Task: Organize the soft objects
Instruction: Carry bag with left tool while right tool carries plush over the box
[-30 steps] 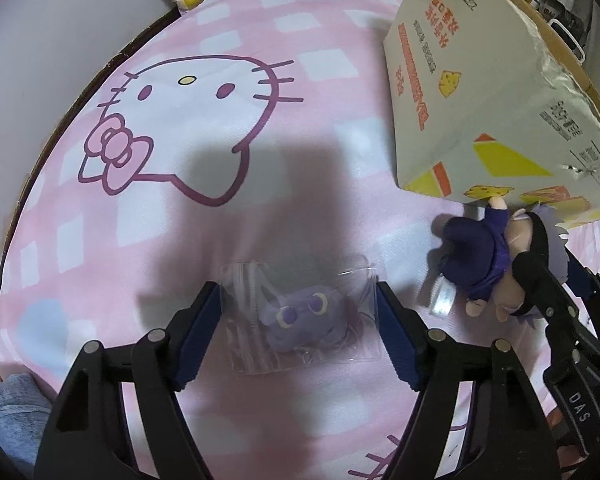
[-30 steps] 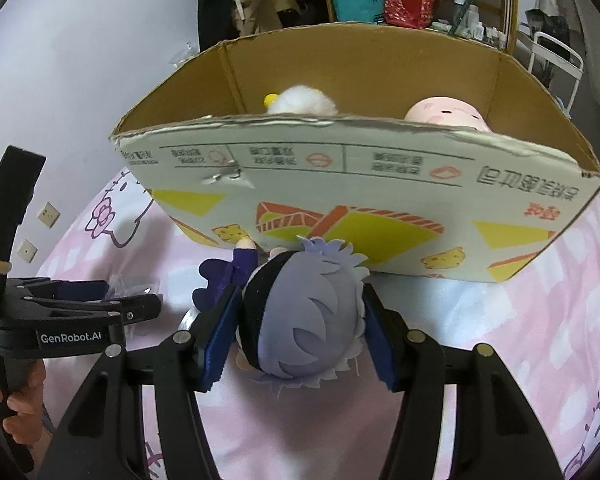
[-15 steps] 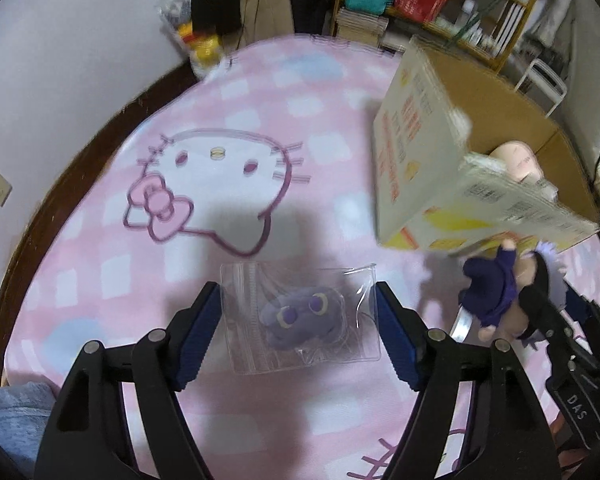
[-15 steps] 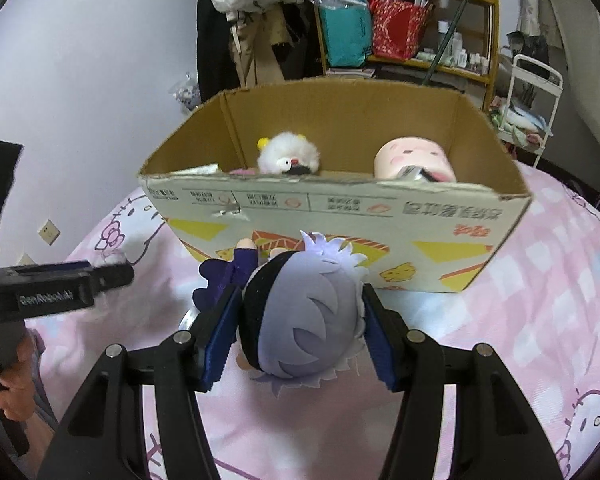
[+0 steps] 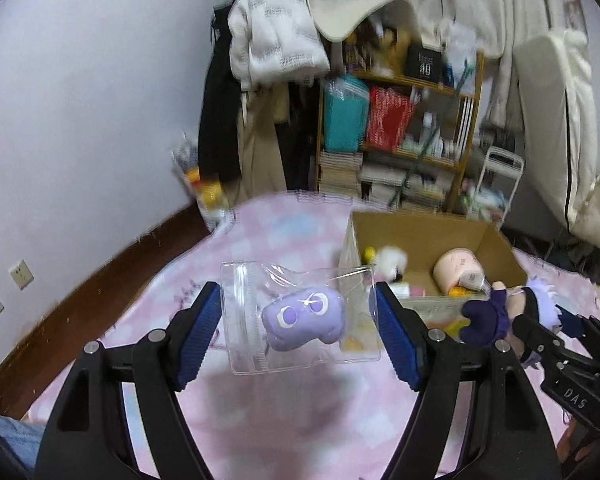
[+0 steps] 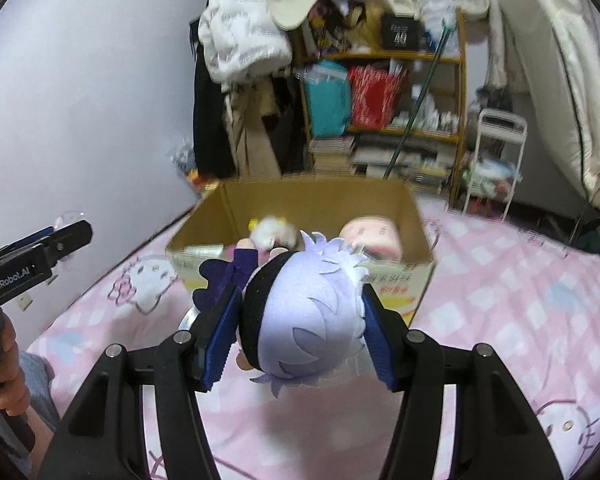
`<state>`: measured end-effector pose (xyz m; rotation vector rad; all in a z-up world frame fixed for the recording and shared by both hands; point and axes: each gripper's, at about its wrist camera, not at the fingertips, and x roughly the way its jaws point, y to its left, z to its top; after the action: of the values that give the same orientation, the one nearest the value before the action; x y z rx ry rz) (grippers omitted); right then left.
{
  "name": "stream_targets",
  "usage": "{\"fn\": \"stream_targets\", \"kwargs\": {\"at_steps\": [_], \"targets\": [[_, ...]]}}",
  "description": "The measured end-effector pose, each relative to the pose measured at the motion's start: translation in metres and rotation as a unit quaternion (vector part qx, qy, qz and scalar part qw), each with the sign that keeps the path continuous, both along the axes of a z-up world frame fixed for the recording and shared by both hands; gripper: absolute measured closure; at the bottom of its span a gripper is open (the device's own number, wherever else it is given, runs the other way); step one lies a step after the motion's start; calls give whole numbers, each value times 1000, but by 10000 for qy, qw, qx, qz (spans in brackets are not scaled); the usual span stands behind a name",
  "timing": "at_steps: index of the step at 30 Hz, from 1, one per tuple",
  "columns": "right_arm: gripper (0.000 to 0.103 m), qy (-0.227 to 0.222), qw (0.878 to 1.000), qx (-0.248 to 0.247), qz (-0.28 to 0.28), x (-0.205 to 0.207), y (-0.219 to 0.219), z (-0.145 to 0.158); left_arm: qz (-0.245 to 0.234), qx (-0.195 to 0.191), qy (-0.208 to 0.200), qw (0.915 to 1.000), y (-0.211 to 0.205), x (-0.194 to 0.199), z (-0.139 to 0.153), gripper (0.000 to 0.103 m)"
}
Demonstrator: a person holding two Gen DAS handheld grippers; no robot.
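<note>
With your right gripper (image 6: 296, 334) clamped on the lavender-haired plush doll (image 6: 304, 320) and your left gripper (image 5: 298, 322) pinching the clear zip bag holding a purple plush (image 5: 300, 316), the open brown cardboard box (image 6: 400, 196) lies at twelve o'clock of the right and one o'clock of the left, nearer the right.

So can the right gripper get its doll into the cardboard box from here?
Probably yes. The right gripper, shut on the purple-haired doll, is raised before the cardboard box; its top is open, with room between the white plush and pink plush.
</note>
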<state>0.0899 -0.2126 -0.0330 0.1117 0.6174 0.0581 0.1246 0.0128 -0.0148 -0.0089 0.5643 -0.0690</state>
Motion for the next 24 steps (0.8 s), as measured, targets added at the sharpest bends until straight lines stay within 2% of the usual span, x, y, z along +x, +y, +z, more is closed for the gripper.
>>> {"fn": "stream_targets", "kwargs": {"at_steps": [7,10,18,24], "targets": [[41,-631,9964,-415,-378,-8,-13,27,-46,226,-707,9972,-11,-18,19,28],[41,-832,9950,-374,-411,-8,-21,38,-152,292,-923,9952,-19,-21,28,28],[41,-1059,9927,-281,-514,13,-39,63,-435,198,-1022,9936,-36,-6,53,28],[41,-1258,9913,4,-392,36,-49,82,-452,348,-1431,9881,-53,12,75,28]]}}
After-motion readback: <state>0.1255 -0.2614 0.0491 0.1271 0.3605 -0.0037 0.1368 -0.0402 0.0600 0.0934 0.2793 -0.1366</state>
